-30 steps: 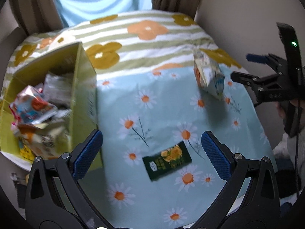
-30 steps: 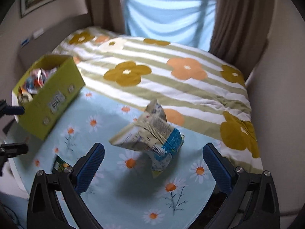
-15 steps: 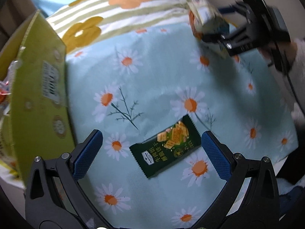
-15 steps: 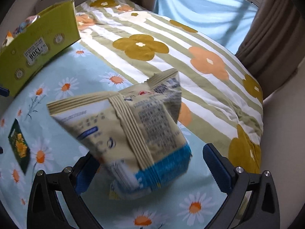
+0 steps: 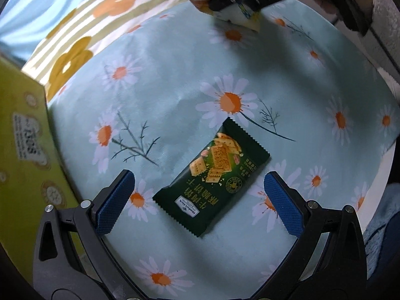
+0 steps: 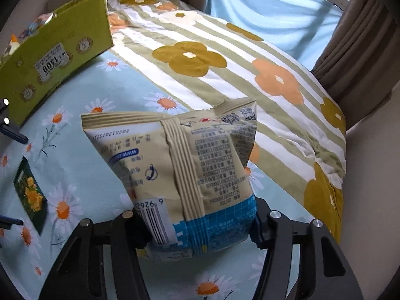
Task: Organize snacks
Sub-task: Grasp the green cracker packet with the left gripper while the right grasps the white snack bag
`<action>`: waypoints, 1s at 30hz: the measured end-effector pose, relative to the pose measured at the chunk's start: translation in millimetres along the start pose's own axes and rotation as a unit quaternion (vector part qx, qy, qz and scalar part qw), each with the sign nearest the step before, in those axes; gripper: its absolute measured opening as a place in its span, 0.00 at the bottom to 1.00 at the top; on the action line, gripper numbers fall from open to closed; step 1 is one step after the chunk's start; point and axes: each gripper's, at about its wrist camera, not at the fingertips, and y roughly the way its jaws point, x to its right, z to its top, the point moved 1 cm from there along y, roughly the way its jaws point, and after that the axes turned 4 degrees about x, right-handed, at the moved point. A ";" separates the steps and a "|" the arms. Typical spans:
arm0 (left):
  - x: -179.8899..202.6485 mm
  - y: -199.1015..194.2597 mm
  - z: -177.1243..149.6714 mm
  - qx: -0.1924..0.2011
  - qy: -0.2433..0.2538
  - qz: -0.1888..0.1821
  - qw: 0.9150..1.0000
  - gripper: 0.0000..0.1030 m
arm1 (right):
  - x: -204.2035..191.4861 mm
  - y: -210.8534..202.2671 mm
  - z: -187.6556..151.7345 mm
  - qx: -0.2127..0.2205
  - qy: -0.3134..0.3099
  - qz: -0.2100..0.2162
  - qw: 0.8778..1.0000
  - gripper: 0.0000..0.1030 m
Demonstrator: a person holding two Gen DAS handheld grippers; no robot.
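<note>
Right tongs (image 6: pixel 197 227): closing on the beige-and-blue crinkly snack bag (image 6: pixel 180 175); I grip gently.
Left tongs (image 5: pixel 197 200): spread; I centre the dark green flat cracker packet (image 5: pixel 212 177), lower frame.

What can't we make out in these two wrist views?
- Right gripper pads: right wrist view, covered by the beige-and-blue snack bag they are closing on.
- Yellow-green box contents: left wrist view, cut off by the frame edge; right wrist view shows only wrapper tips above its wall.
- Dark green cracker packet small print: too small, between the open left gripper fingers.
</note>
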 end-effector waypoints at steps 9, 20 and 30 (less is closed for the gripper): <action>5.0 11.9 0.0 -0.012 0.045 -0.024 0.999 0.85 | 3.1 -29.7 -0.5 0.019 0.062 -0.007 0.998 0.54; 38.5 1.2 -14.1 -0.025 0.026 -0.070 0.997 0.81 | 6.1 -46.6 -14.9 0.026 0.113 -0.006 0.993 0.54; 29.5 4.5 2.5 -0.018 0.016 -0.018 1.000 0.40 | 2.2 -60.1 -24.4 0.036 0.132 0.001 0.991 0.54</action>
